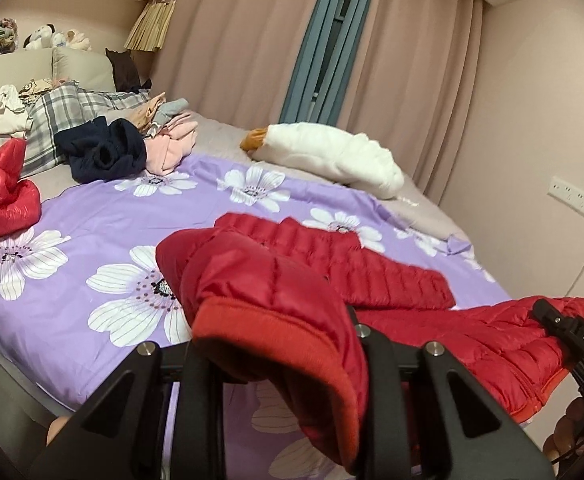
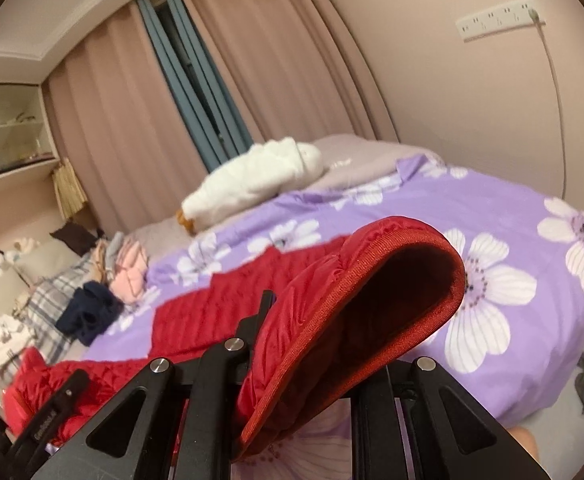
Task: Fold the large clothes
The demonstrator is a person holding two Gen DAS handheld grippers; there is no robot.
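A red quilted puffer jacket (image 1: 391, 276) sprawls across the purple floral bedspread, its ribbed cuffs lifted at the near edge.

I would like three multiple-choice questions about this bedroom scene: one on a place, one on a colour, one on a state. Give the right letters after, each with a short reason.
1. Where does the white plush goose with orange beak lie?
A. far side of the bed, near the curtains
B. on the floor
C. on the shelf

2. What colour is the flowered bedspread?
A. green
B. purple
C. yellow

3. What is the state of the left gripper?
A. open and empty
B. shut on the red quilted puffer jacket
C. out of view

Answers:
1 A, the goose rests on the bed beside the pink curtains.
2 B, purple cloth with white flowers.
3 B, its jaws clamp a red cuff of the jacket.
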